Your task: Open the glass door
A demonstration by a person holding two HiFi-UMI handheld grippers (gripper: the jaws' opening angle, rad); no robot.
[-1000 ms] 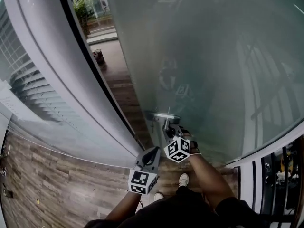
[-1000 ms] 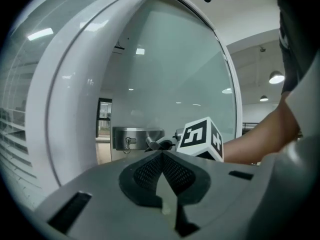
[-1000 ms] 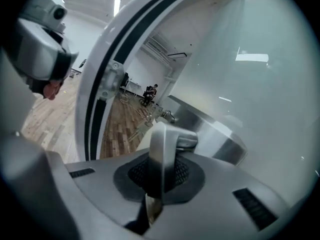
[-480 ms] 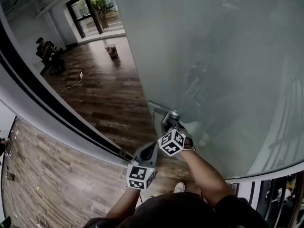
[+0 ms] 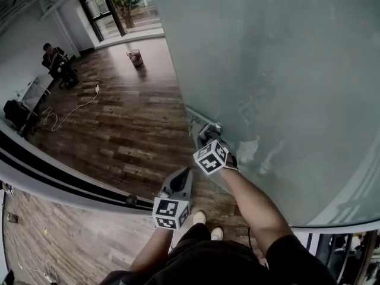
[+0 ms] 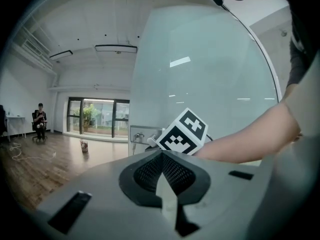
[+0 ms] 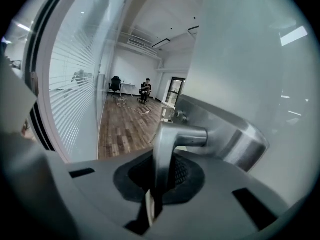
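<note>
- Slip is the main risk: the glass door (image 5: pixel 285 70) is held only by its smooth metal handle (image 7: pixel 175 136), so a pull off the lever's line could slide it free and let the leaf swing back
- Door stands upright at the right of the head view, part open, long axis vertical, its handle edge facing left toward the wooden floor (image 5: pixel 130 117)
- Handle leaves its plate sideways, then bends and runs toward the right gripper (image 7: pixel 159 181), whose fingers pinch it
- Left gripper (image 5: pixel 180 180), fingers pressed together on nothing, hangs lower left, clear of the glass
</note>
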